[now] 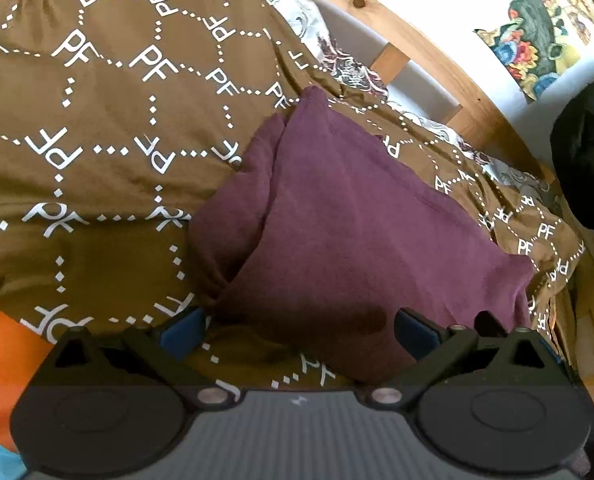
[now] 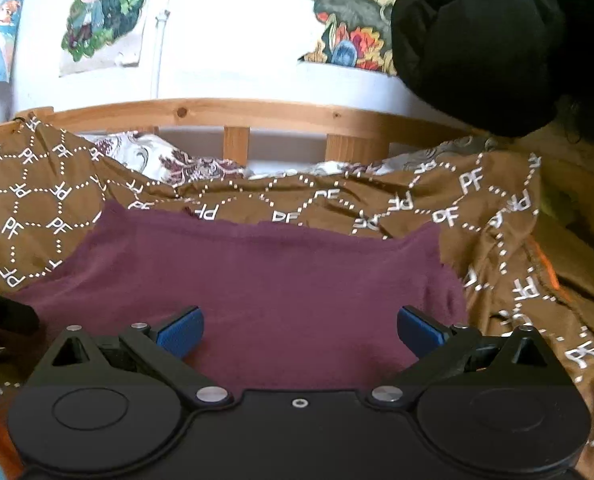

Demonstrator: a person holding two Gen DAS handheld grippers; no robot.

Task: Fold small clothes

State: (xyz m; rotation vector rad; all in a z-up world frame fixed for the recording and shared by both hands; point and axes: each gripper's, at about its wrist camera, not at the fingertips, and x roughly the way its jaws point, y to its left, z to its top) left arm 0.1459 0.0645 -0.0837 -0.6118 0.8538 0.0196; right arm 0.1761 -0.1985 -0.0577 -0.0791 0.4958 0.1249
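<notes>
Both jaws spread, nothing held. Left gripper (image 1: pixel 299 330) at near edge of maroon garment (image 1: pixel 337 216), right gripper (image 2: pixel 299 330) over it — pinch corners evenly, fold flat on brown bedspread (image 1: pixel 97 120).

Left wrist view: folded garment (image 1: pixel 337 220) lies on bedspread (image 1: pixel 97 120), centre to lower right of frame. Bed rail (image 1: pixel 397 28) runs behind, upper centre to right. Left claw (image 1: pixel 297 332) bottom centre, jaws apart, over garment's near edge.

Right wrist view: garment (image 2: pixel 257 280) mid-frame on bedspread (image 2: pixel 477 220); rail (image 2: pixel 237 114) behind; posters (image 2: pixel 101 12) on wall above; right claw (image 2: pixel 299 332) bottom centre, jaws apart.
</notes>
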